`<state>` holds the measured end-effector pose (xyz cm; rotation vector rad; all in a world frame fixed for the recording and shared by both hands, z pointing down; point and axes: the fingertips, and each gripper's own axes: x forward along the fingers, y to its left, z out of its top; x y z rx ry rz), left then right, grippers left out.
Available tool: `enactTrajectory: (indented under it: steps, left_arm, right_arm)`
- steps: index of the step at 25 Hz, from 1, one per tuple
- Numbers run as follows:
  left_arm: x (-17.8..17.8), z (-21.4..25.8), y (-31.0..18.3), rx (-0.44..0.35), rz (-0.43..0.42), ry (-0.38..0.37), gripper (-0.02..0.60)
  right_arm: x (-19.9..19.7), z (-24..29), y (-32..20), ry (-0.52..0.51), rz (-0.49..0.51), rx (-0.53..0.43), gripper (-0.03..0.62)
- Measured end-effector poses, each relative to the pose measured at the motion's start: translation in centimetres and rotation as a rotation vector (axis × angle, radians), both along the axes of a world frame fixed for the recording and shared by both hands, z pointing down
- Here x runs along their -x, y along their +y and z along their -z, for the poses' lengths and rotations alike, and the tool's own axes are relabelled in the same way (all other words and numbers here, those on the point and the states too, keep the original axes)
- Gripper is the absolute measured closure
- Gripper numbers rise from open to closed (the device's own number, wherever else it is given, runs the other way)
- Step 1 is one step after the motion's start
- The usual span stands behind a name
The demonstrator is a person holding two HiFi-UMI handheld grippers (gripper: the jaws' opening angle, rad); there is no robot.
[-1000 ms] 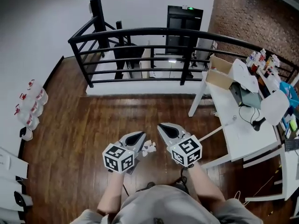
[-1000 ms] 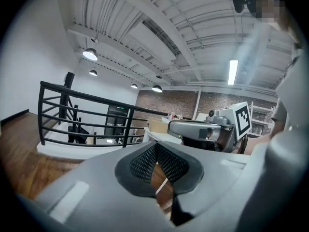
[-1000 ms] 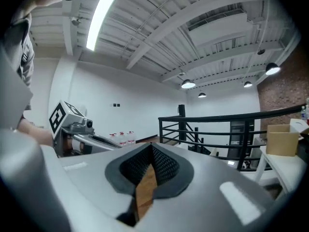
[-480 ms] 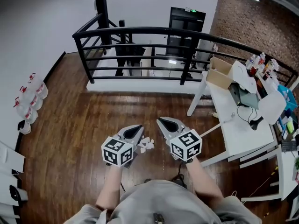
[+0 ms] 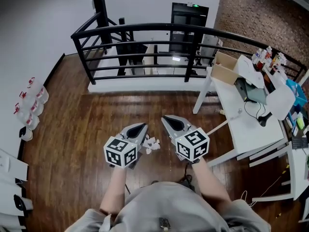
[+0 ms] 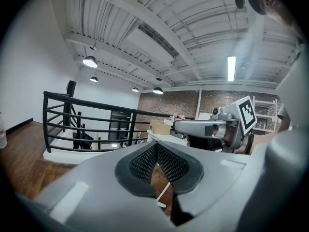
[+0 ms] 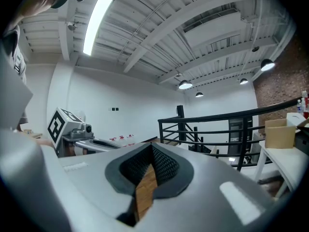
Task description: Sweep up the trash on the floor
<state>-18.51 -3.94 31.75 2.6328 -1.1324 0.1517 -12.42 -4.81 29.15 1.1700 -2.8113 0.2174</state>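
Note:
White crumpled paper scraps [image 5: 152, 144] lie on the dark wooden floor, showing in the head view between my two grippers. My left gripper [image 5: 143, 126] hangs above the floor just left of the scraps, jaws shut with nothing in them. My right gripper [image 5: 165, 118] is level beside it, just right of the scraps, also shut and empty. In the left gripper view the meshed pads [image 6: 145, 161] meet at the tip, and the right gripper [image 6: 207, 128] shows beyond. The right gripper view shows its pads [image 7: 161, 166] closed, with the left gripper [image 7: 79, 129] at the left.
A black railing [image 5: 145, 30] guards a stair opening ahead. A white table [image 5: 251, 129] with a cardboard box [image 5: 224, 67] and clutter stands at the right, its slanted leg [image 5: 217, 129] close to my right gripper. Bottles [image 5: 29, 108] line the left wall.
Only the head camera's framing has shifted slightly. Both grippers stay side by side over the scraps, shut as before.

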Motion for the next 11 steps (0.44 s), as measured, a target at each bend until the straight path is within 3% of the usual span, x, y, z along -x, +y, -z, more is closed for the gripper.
enactTrajectory:
  steps: [11]
  left_arm:
    - [0.08,0.04,0.33,-0.002,-0.006,0.001,0.575]
  right_arm:
    - [0.52,0.0,0.06,-0.005,0.004,-0.001,0.594]
